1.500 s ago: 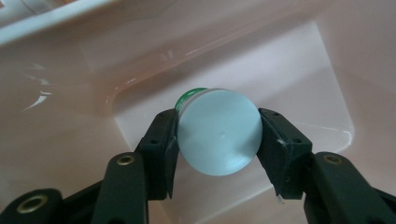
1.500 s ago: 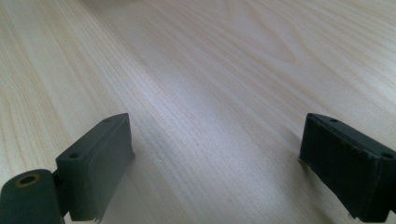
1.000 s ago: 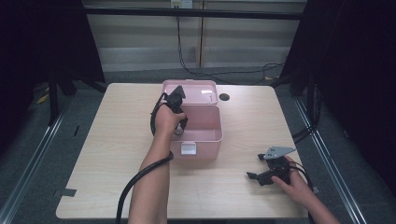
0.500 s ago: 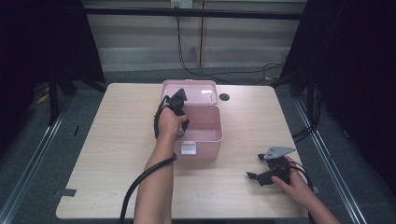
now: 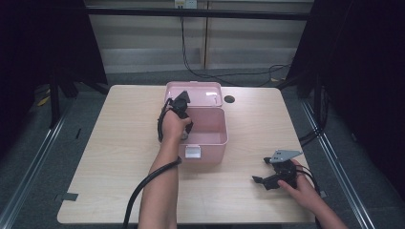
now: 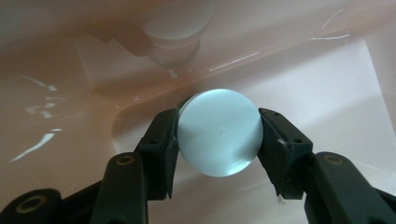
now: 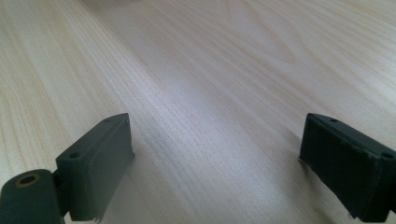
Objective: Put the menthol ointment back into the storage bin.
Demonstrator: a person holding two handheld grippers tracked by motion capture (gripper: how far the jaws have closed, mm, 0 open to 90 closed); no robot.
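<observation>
While our left gripper (image 6: 217, 135) pinches the pale round bottle (image 6: 219, 132), its flat end facing us and its length running away inside the pink box (image 5: 210, 138), our right gripper (image 7: 217, 163) rests spread on the table (image 7: 210, 70).

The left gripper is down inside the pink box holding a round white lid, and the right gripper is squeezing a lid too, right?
Not quite. The left gripper does hold the round white lid inside the pink box. But the right gripper squeezes nothing: the right gripper view shows its jaws wide apart with bare wooden table between them.
</observation>
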